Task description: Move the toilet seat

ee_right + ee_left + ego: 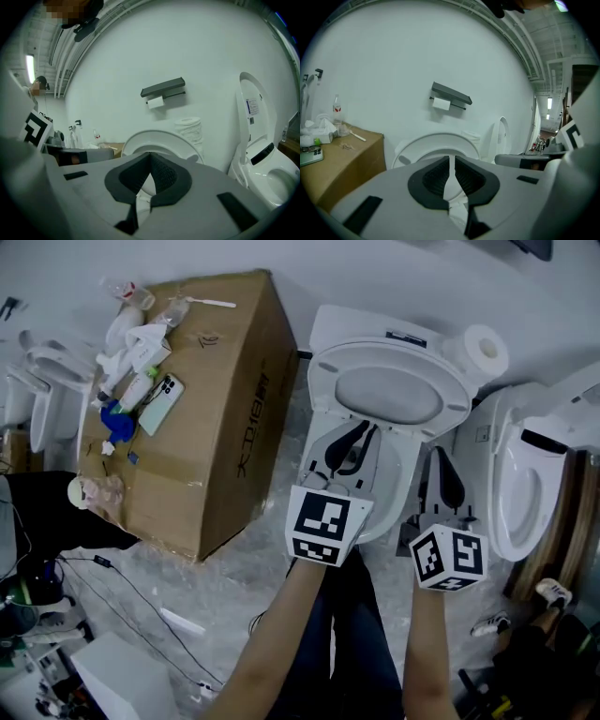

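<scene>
The glossy white oval toilet seat (389, 395) stands raised, leaning back towards the cistern, ahead of both tools. The left hand-held gripper (362, 432), with ribbed black pads, reaches over the bowl, its jaws a thin slit apart with nothing in them. The right hand-held gripper (441, 456) hangs just beside the bowl, jaws closed and empty. A brown cardboard box (234, 418) sits on the crinkled plastic-covered floor (234, 568) beside a plain white wall (393, 56).

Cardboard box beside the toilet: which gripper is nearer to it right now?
Left. The left gripper hovers over the toilet bowl, on the side next to the cardboard box; the right gripper is past the bowl's far side.
</scene>
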